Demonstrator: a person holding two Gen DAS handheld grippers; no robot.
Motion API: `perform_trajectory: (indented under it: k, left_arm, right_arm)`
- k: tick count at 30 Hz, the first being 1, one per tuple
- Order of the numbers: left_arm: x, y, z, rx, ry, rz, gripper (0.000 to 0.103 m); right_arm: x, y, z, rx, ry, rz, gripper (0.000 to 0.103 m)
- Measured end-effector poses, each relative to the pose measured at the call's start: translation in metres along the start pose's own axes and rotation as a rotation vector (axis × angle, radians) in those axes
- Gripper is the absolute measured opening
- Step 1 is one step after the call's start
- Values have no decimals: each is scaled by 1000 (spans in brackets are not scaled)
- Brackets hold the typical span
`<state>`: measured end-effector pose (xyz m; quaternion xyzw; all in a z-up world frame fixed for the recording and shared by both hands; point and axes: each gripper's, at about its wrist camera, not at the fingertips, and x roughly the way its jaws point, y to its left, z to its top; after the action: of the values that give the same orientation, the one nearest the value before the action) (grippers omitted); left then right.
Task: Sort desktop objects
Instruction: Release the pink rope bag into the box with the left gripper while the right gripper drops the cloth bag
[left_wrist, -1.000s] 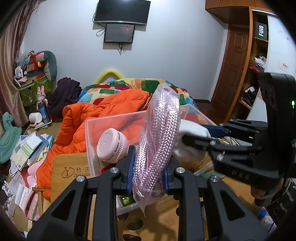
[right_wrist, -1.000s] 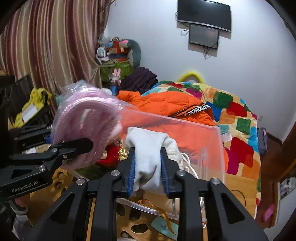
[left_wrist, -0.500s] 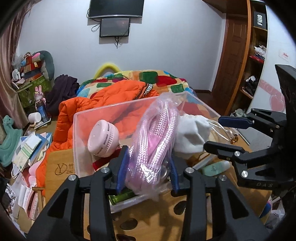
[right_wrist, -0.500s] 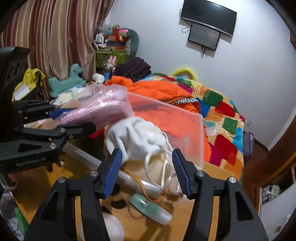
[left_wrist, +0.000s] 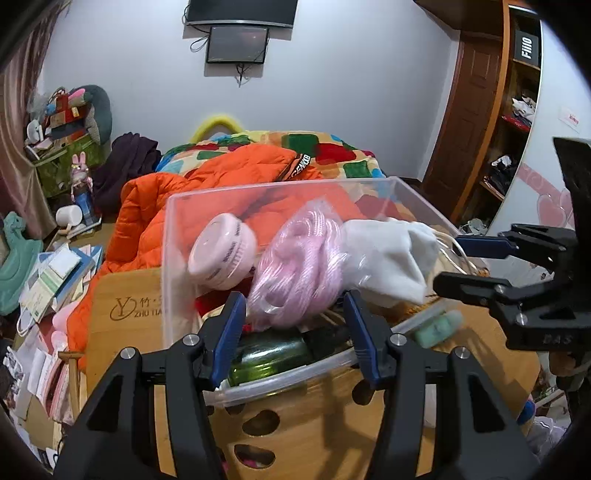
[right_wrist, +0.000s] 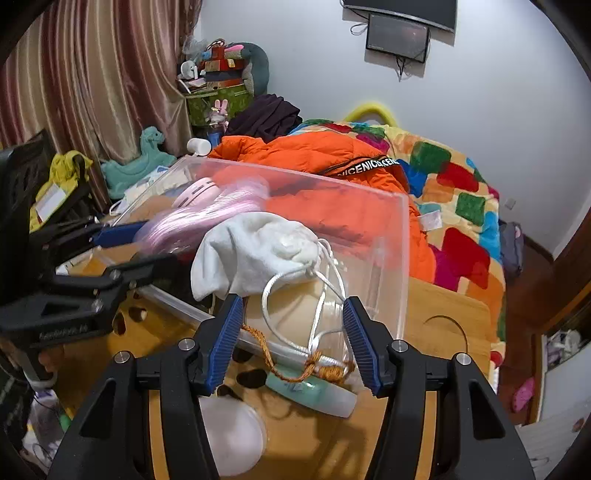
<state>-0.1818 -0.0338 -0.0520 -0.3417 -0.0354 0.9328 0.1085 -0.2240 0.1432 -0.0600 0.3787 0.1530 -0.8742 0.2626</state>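
A clear plastic bin (left_wrist: 173, 266) (right_wrist: 400, 258) stands on the wooden table. In it lie a bagged coil of pink rope (left_wrist: 299, 266) (right_wrist: 207, 218), a white drawstring pouch (left_wrist: 388, 258) (right_wrist: 255, 247), a pink round case (left_wrist: 221, 258) (right_wrist: 194, 192) and a green bottle (left_wrist: 273, 354). My left gripper (left_wrist: 295, 336) is open, just in front of the rope. My right gripper (right_wrist: 291, 343) is open, just in front of the pouch; it also shows at the right of the left wrist view (left_wrist: 469, 266).
A mint green object (right_wrist: 310, 391) (left_wrist: 437, 326) with an orange cord and a white round object (right_wrist: 232, 435) lie on the table (right_wrist: 443, 332) in front of the bin. Behind are an orange jacket (left_wrist: 207, 192) and a bed with a colourful quilt (right_wrist: 461, 184).
Both grippers opened and drew back. The pink rope and the white pouch dropped from the jaws into the bin.
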Motion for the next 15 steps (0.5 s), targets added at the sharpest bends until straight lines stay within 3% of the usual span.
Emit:
perform_trajectory:
  k: [5, 15]
  left_arm:
    - [-10, -5, -5, 11, -11, 34, 54]
    - [-58, -30, -17, 60, -82, 7, 55]
  right_arm:
    - [-9, 9, -8, -4, -23, -35, 52]
    - [-61, 4, -22, 43, -157, -53, 55]
